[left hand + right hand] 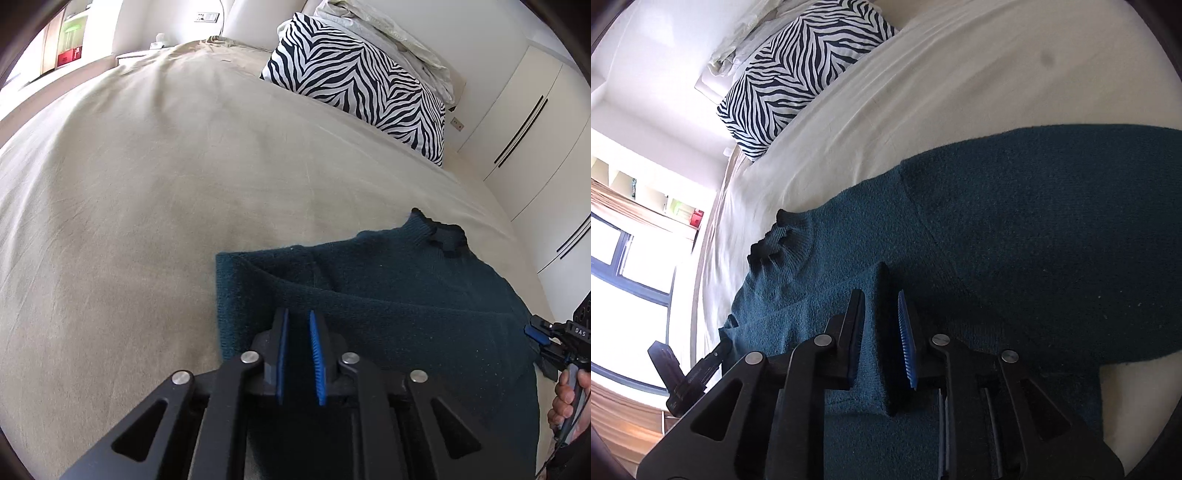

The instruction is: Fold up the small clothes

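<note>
A dark teal knit sweater (406, 295) (1034, 221) lies flat on the beige bed cover (166, 184), with its ribbed collar (443, 236) pointing toward the pillows. My left gripper (298, 312) sits at the sweater's left edge, its blue pads close together with knit fabric filling the narrow gap. My right gripper (881, 295) stands open over a folded sleeve (875, 350). That strip lies between the fingers, touching the left pad, with a dark gap at the right pad. The right gripper (543, 339) also shows at the sweater's far side, with a hand (569, 398) on its grip.
A zebra-print pillow (354, 85) (798, 74) and crumpled white bedding (388, 33) lie at the head of the bed. White wardrobe doors (524, 129) stand close along the bed's right side. A bright window (628, 277) is beyond the bed. Bare cover stretches left of the sweater.
</note>
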`<state>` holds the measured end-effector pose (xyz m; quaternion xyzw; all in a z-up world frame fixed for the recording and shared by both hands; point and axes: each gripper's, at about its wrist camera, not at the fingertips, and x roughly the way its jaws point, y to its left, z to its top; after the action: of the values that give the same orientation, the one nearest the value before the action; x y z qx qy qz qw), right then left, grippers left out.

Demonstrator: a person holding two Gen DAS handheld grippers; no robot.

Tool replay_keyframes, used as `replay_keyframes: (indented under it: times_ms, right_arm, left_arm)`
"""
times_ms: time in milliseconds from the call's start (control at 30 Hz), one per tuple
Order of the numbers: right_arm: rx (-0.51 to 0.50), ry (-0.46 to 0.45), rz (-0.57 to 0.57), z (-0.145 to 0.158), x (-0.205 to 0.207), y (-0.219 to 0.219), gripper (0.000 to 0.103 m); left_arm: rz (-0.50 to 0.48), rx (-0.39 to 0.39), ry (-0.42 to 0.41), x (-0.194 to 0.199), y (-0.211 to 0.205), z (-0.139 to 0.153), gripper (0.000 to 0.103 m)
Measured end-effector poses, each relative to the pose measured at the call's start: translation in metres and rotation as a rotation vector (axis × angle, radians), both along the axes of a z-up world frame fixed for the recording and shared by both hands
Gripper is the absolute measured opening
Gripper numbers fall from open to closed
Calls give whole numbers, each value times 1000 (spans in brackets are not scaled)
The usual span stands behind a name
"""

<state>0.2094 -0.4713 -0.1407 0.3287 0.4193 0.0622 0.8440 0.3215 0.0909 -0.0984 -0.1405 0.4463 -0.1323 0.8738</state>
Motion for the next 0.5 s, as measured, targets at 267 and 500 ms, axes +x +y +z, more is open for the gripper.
replay_keyframes:
  times_ms: [267,500]
  right_arm:
    - [127,-76,225,12,9,65,57]
    - [218,-21,252,-29,28,88,56]
  left_arm:
    - [17,11,-24,-15,9,8,12]
    - [-55,6,-68,-16,0,40,19]
